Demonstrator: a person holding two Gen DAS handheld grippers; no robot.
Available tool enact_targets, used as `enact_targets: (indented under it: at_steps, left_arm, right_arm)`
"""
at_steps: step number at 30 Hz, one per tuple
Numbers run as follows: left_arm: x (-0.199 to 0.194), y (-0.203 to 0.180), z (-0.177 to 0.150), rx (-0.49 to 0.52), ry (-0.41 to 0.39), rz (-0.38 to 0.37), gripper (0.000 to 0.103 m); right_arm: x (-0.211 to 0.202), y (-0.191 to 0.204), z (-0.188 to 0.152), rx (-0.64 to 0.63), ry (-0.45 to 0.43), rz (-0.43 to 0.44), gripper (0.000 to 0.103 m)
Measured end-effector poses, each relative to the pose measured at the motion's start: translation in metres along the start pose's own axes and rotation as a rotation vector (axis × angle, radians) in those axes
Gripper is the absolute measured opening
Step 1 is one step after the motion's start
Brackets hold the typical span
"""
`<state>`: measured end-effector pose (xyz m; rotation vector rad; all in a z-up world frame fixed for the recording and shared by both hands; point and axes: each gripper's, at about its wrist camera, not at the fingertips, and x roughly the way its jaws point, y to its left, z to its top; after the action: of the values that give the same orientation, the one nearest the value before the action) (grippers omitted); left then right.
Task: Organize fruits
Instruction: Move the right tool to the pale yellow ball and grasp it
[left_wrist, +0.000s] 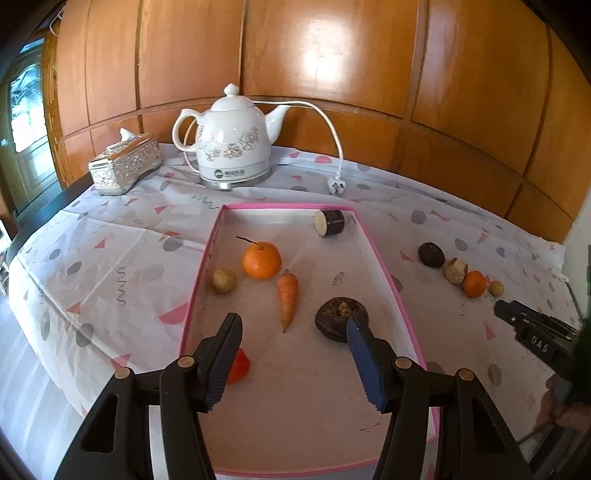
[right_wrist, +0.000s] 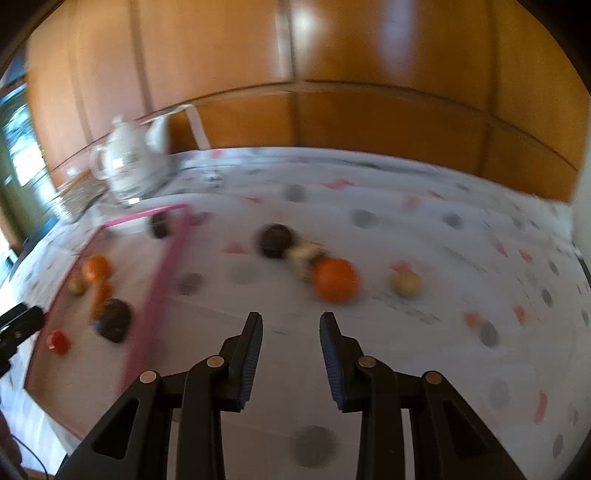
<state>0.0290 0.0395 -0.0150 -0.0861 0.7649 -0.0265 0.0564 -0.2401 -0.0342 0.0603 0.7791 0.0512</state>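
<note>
A pink-rimmed tray (left_wrist: 384, 266) holds an orange (left_wrist: 261, 260), a carrot (left_wrist: 289, 301), a small tan round fruit (left_wrist: 223, 280), a dark round fruit (left_wrist: 334, 321), a dark cut cylinder (left_wrist: 330, 222) and a red piece (left_wrist: 240, 365) half hidden by a finger. My left gripper (left_wrist: 293, 324) hangs open over the tray's near half, gripping nothing. On the cloth to the right lie a dark fruit (right_wrist: 275, 240), a pale fruit (right_wrist: 304, 256), an orange (right_wrist: 334, 280) and a small tan fruit (right_wrist: 406, 282). My right gripper (right_wrist: 291, 317) is open and empty, just short of them in a blurred view.
A white floral kettle (left_wrist: 232, 140) with its cord and plug (left_wrist: 337, 186) stands at the back, a silver tissue box (left_wrist: 125, 166) to its left. Wooden panels wall in the far side. The patterned tablecloth (left_wrist: 110, 258) drops off at the left edge.
</note>
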Motion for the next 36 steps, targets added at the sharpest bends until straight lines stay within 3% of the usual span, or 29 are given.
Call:
enact_targets:
  at_steps: [4, 11, 31, 36]
  left_arm:
    - [0.000, -0.008, -0.002, 0.025, 0.005, -0.017, 0.060]
    - [0.002, -0.021, -0.005, 0.056, 0.018, -0.054, 0.060]
    - [0.012, -0.043, -0.012, 0.120, 0.058, -0.103, 0.060]
    - [0.016, -0.047, -0.011, 0.132, 0.066, -0.108, 0.060]
  right_arm:
    - [0.000, -0.039, -0.010, 0.073, 0.015, -0.072, 0.032]
    - [0.002, -0.081, -0.021, 0.157, 0.036, -0.109, 0.032]
    - [0.063, -0.083, 0.019, 0.072, 0.097, -0.134, 0.036]
    - [0.070, -0.082, 0.024, 0.062, 0.095, -0.131, 0.032]
